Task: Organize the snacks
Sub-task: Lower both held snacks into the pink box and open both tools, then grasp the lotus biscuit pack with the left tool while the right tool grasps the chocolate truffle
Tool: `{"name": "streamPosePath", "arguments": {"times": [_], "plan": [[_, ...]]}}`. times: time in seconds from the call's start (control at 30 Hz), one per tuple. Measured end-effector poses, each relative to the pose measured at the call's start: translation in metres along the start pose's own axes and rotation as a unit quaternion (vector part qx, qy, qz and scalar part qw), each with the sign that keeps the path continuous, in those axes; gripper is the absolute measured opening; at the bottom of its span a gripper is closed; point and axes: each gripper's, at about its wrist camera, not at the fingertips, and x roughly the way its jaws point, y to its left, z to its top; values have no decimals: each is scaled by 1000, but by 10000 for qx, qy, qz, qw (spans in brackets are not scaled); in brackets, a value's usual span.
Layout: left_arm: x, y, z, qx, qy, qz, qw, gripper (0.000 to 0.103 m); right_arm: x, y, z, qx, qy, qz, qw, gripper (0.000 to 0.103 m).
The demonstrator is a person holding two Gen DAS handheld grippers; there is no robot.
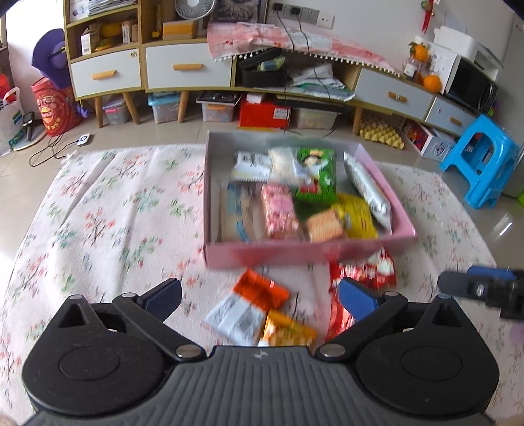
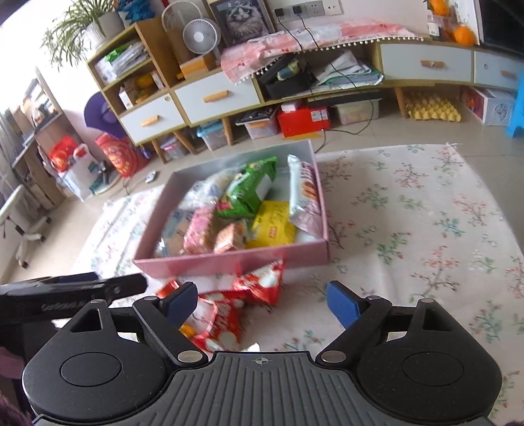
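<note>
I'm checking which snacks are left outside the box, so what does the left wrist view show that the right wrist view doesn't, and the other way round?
Only the left wrist view shows the orange packet and the white packet loose on the floral cloth, plus a blue stool. Only the right wrist view shows a potted plant and a framed cat picture. Both show the pink box filled with snacks, the red packets in front of it, and each gripper open and empty.
</note>
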Motion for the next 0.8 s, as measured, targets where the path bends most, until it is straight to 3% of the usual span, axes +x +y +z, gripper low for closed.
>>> {"name": "streamPosePath", "arguments": {"times": [0.23,0.37,0.57,0.8], "plan": [[5,0,-37,261,-131,225,9993,102,9,-2,-19,-112,-15,-105,9999,91],[11,0,-61,527,-129,182,9984,102,16,-1,-38,-487,-95,-242,9985,91],[16,2,-88,1139,-255,173,9930,102,14,5,-61,-1208,-144,-49,9926,95],[17,13,-98,1028,-534,-163,9931,103,31,15,-88,-1828,191,70,9829,96]]}}
